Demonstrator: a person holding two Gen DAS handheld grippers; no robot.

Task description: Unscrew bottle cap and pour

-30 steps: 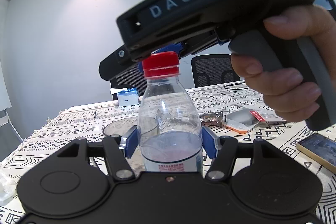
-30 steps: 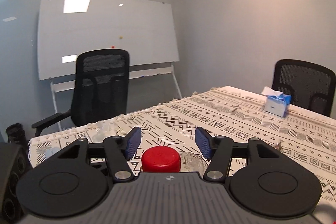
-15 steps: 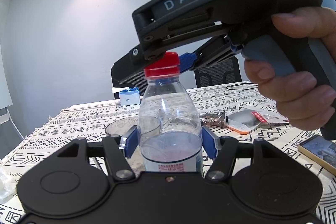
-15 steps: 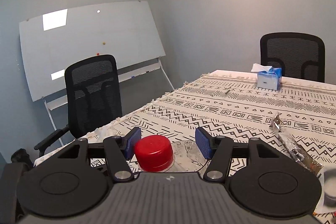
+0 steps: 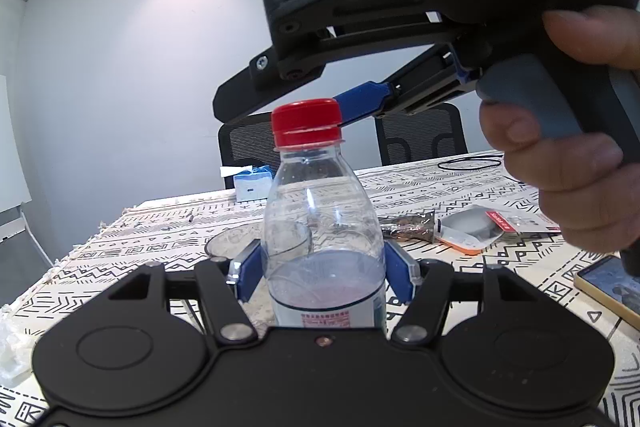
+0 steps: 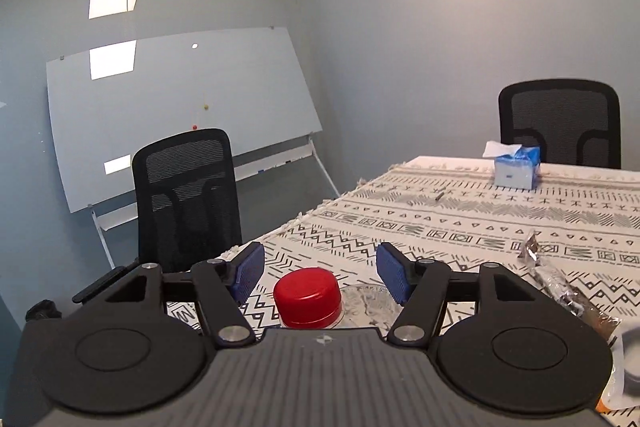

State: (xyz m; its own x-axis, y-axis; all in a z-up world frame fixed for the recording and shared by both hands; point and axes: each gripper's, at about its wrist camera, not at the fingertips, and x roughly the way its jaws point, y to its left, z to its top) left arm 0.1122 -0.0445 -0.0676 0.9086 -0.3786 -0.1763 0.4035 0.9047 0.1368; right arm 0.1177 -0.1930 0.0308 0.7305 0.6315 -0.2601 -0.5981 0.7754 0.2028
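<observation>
A clear plastic bottle (image 5: 322,227) with a red cap (image 5: 306,123) stands upright, about a third full. My left gripper (image 5: 322,275) is shut on its lower body, both blue pads pressed against the sides. My right gripper (image 6: 322,275) reaches in from the upper right at cap height. Its jaws are opening, and the red cap (image 6: 308,297) sits between them with a gap on each side. One of its blue fingers (image 5: 360,101) shows just right of the cap in the left wrist view. A person's hand (image 5: 568,167) holds that tool's handle.
A clear glass (image 5: 228,243) stands just behind the bottle on the patterned tablecloth (image 5: 440,187). A tissue box (image 6: 516,171), foil wrappers (image 5: 408,225), a small packet (image 5: 472,231) and a phone (image 5: 608,285) also lie there. Black chairs (image 6: 186,195) ring the table beside a whiteboard (image 6: 180,107).
My right gripper has rolled and swung around the cap, and its pads now stand a little wider apart. The left gripper and bottle have stayed still.
</observation>
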